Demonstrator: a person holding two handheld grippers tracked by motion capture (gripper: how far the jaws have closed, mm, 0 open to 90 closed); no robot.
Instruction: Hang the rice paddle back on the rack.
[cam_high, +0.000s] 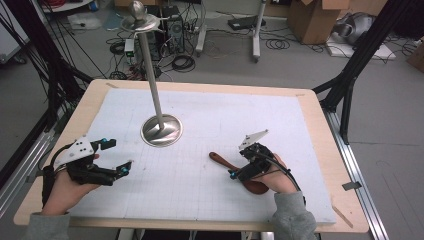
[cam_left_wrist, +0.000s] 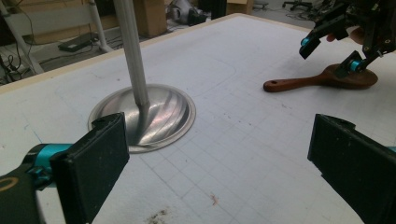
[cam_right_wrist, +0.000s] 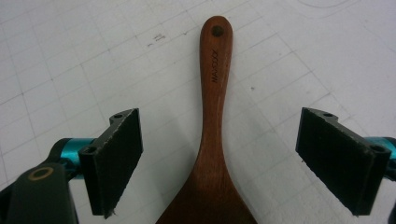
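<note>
The wooden spatula (cam_right_wrist: 211, 140) lies flat on the white gridded mat (cam_high: 210, 125) that covers the desk (cam_high: 320, 130), at the person's right, its handle pointing toward the metal stand (cam_high: 161, 131) that rises from a round base near the middle of the mat. The right gripper (cam_right_wrist: 219, 161) hangs just above the spatula, fingers (cam_right_wrist: 114, 158) released and spread wide to either side of the neck, touching nothing. The left gripper (cam_left_wrist: 219, 158) rests at the left of the mat, well apart from the spatula, its fingers likewise released with nothing between them.
</note>
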